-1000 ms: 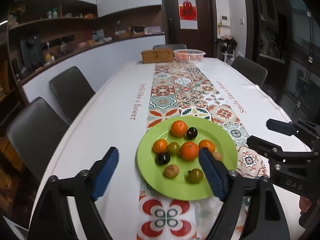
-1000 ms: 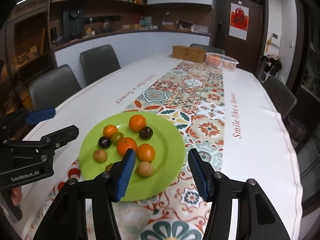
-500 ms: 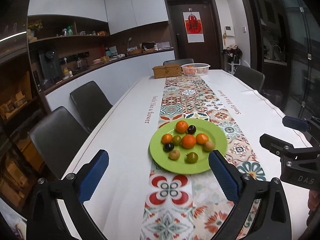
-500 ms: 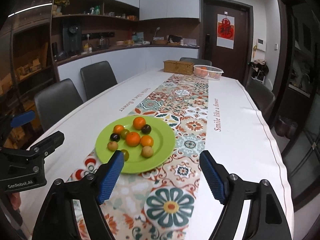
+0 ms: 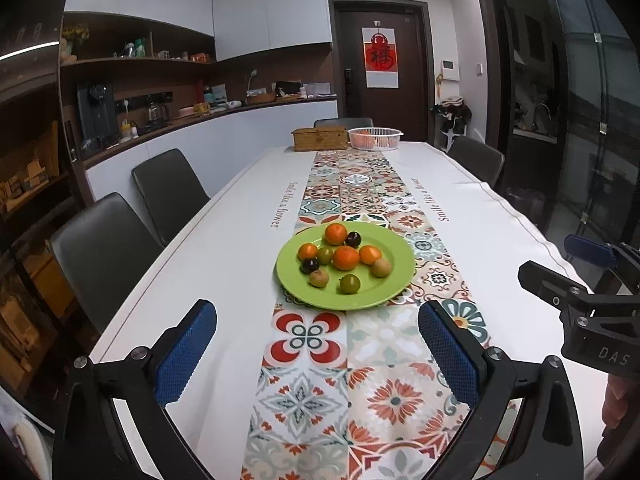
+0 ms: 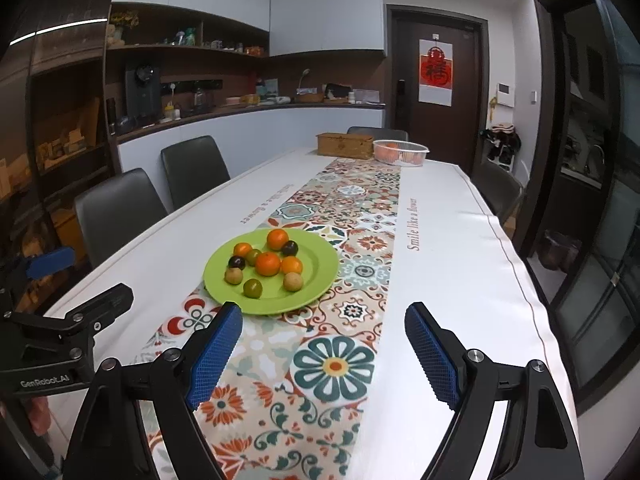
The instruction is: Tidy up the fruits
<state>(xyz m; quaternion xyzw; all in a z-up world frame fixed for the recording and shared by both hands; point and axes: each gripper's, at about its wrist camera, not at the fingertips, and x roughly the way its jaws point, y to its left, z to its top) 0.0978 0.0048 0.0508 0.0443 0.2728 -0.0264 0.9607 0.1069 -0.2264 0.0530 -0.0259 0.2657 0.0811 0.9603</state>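
Though small round fruits (image 5: pixel 346 258) sit clustered on round green plate (image 5: pixel 394 288), light, smooth, roll-prone: pinch across widest middle. Left claw (image 5: pixel 316 350) wide, empty; right claw (image 6: pixel 324 350) opening, empty, both short of plate.

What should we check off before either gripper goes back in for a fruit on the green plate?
1. Left gripper empty: ok, jaws wide, nothing between them.
2. Right gripper empty: ok, jaws opening, nothing between them.
3. Both grippers clear of the green plate: ok, both sit short of its near rim.
4. Fruit on plate: ok, four oranges, two dark plums, two green ones and two tan ones, none on the cloth.
5. Drop-off spot: cannot tell; a white basket and a wicker box stand at the far end.
6. Fruit spaced for a clean grip: not ok, the middle ones touch.
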